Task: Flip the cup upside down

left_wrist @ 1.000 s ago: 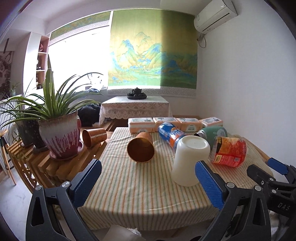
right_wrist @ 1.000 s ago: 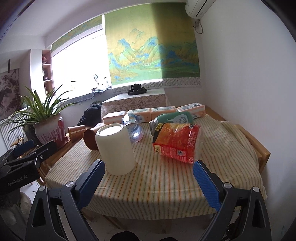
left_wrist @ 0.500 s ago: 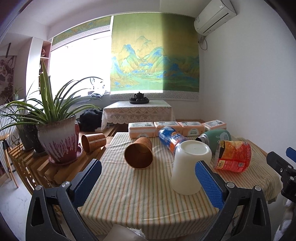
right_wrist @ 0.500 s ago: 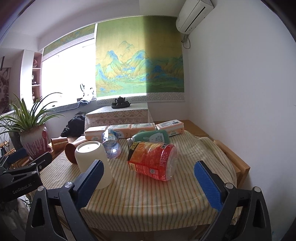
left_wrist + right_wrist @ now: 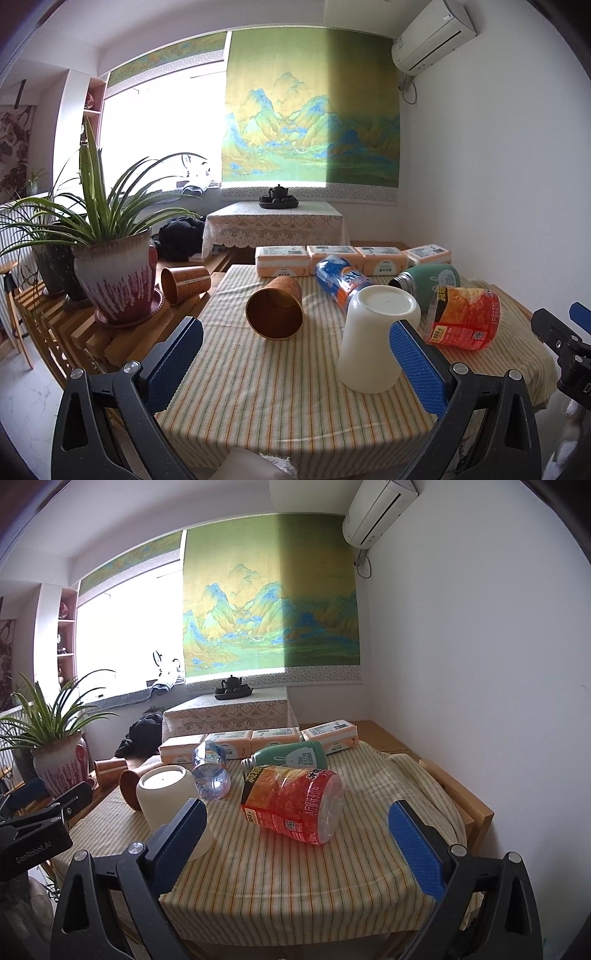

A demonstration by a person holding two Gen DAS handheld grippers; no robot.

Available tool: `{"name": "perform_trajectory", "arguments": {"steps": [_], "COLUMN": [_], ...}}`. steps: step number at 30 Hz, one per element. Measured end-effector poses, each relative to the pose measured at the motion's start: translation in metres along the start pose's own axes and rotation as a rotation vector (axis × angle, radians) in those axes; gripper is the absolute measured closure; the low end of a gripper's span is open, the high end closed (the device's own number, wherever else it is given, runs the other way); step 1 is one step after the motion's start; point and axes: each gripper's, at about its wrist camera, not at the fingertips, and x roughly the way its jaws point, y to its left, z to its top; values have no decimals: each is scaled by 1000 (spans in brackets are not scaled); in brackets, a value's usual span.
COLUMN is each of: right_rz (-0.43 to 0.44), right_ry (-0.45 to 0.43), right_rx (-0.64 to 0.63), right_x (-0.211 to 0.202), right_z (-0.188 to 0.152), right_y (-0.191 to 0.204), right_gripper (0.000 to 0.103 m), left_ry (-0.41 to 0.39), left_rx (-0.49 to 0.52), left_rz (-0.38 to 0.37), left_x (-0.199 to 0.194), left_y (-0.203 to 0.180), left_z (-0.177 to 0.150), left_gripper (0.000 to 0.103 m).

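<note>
A white cup (image 5: pixel 376 338) stands upside down, base up, on the striped tablecloth (image 5: pixel 280 391). It also shows in the right wrist view (image 5: pixel 168 799). My left gripper (image 5: pixel 295 365) is open and empty, held back from the table, with the cup just inside its right finger. My right gripper (image 5: pixel 295 845) is open and empty, back from the table's front edge, with the cup by its left finger. A brown cup (image 5: pixel 275 312) lies on its side left of the white cup.
A red-labelled bottle (image 5: pixel 291 803), a blue-labelled bottle (image 5: pixel 341 282) and a green flask (image 5: pixel 291 755) lie on the table. Tissue packs (image 5: pixel 282 260) line the back edge. A potted plant (image 5: pixel 114 277) and another brown cup (image 5: pixel 184 284) sit on the bench at left.
Both grippers have pulled back and away from the white cup, which stays upside down on the table. The right gripper has also swung to the right.
</note>
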Motion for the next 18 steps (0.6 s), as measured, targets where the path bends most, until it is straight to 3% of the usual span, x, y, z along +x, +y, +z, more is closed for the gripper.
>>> {"name": "perform_trajectory", "arguments": {"steps": [18], "right_rz": [3], "right_ry": [1], "right_rx": [9], "right_x": [1], "right_z": [0], "right_y": [0], "right_gripper": [6], "left_ry": [-2], "left_rx": [-9], "left_rz": [-4], "left_x": [0], "left_y": [2], "left_z": [2], "left_gripper": [1]}}
